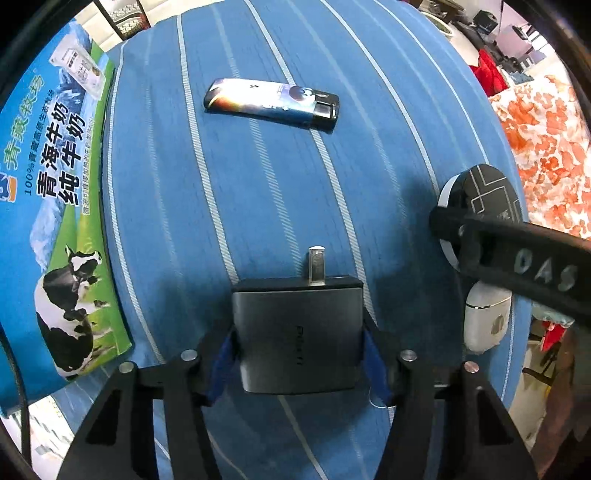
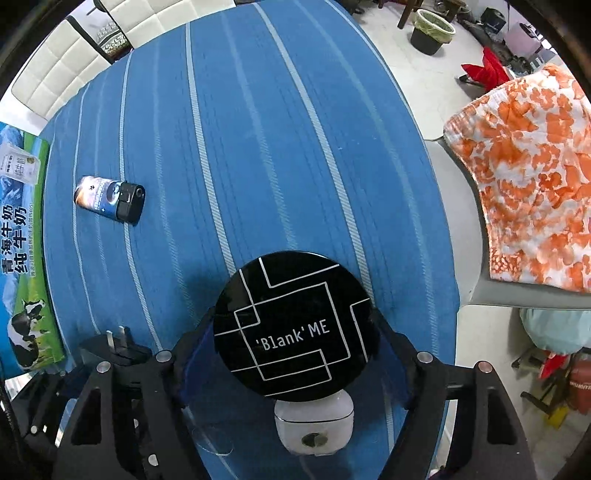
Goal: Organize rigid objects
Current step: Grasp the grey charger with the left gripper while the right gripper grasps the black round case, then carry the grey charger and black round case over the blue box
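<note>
My left gripper (image 1: pixel 298 345) is shut on a grey power adapter (image 1: pixel 297 334) with metal prongs pointing forward, held just over the blue striped cloth (image 1: pixel 258 206). My right gripper (image 2: pixel 295 328) is shut on a round black compact (image 2: pixel 295 325) marked 'Blank' ME, above a white oval case (image 2: pixel 314 424). The compact (image 1: pixel 484 195) and the white case (image 1: pixel 485 321) also show at the right in the left wrist view. A lighter (image 1: pixel 271 103) with a space print lies farther ahead; it also shows in the right wrist view (image 2: pixel 109 199).
A blue and green milk carton box (image 1: pixel 55 229) lies along the left edge of the cloth. An orange and white floral fabric (image 2: pixel 528 192) drapes over a chair to the right. A bin (image 2: pixel 432 31) stands on the floor beyond.
</note>
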`<action>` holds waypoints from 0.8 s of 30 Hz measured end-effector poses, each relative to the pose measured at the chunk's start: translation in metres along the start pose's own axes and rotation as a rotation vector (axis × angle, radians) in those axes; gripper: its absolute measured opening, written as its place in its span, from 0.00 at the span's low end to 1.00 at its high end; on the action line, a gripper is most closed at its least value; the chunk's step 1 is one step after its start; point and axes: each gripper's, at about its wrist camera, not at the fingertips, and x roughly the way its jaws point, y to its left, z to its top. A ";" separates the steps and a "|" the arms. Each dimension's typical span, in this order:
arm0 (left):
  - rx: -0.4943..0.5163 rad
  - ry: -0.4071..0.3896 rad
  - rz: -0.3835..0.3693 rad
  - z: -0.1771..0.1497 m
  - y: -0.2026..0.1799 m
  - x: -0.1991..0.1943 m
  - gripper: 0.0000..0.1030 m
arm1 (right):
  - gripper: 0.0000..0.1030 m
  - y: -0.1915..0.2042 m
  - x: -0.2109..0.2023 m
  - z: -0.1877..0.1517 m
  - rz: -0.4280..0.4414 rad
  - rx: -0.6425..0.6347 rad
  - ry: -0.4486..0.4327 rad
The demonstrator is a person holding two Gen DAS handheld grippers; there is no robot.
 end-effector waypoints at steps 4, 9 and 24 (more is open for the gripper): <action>-0.005 -0.004 0.015 -0.009 0.008 -0.002 0.55 | 0.75 -0.005 -0.005 -0.003 0.019 0.013 -0.014; -0.012 -0.023 0.014 -0.028 0.009 -0.010 0.55 | 0.75 -0.005 -0.019 -0.008 0.044 0.028 -0.045; -0.016 -0.131 -0.083 -0.092 0.042 -0.075 0.55 | 0.75 0.005 -0.072 -0.042 0.143 0.046 -0.102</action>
